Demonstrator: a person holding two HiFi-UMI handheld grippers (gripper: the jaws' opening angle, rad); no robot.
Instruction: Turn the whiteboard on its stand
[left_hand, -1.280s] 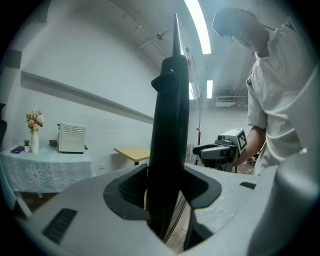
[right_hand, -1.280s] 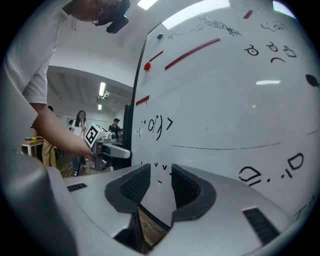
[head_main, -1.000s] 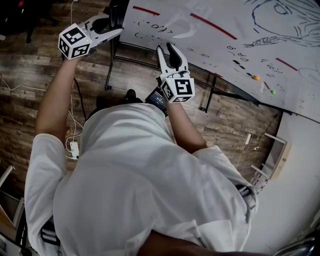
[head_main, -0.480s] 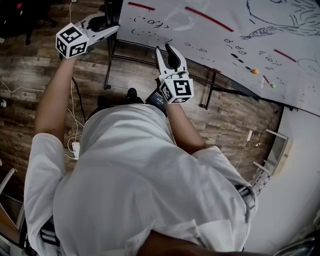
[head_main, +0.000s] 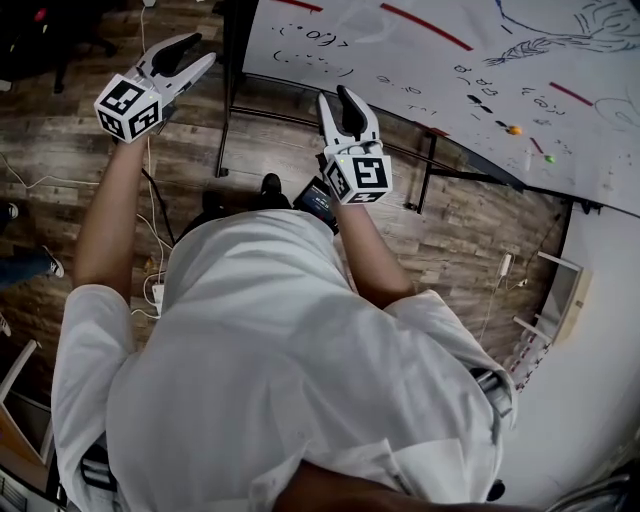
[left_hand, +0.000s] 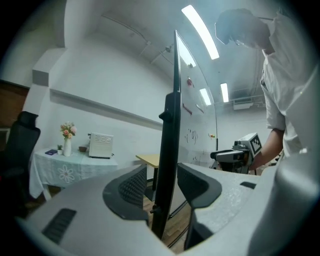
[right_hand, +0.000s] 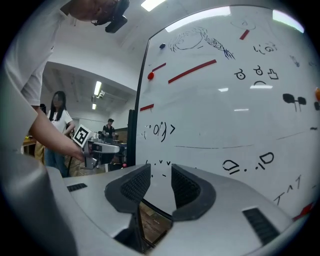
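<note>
The whiteboard (head_main: 420, 70) carries drawings, red strokes and small magnets, and hangs in a black stand (head_main: 228, 110). In the left gripper view its face (left_hand: 195, 115) is nearly edge-on. My left gripper (head_main: 200, 52) is open a little to the left of the board's black side edge (left_hand: 170, 150). That edge lines up with the gap between my left gripper's (left_hand: 162, 185) pads, with space on both sides. My right gripper (head_main: 335, 98) is open at the board's lower edge. In the right gripper view it (right_hand: 160, 185) faces the white surface (right_hand: 225, 110) with nothing between its pads.
The floor is wood planks with cables (head_main: 150, 290) by the person's left side. A black chair (head_main: 60, 30) is at top left, a white shelf (head_main: 555, 300) at right. A clothed table (left_hand: 65, 165) holds flowers and a white appliance (left_hand: 100, 145). People stand behind (right_hand: 55, 120).
My left gripper has come off the board's side edge and moved left, away from it. The board has shifted up and right in the head view. The right gripper has hardly moved.
</note>
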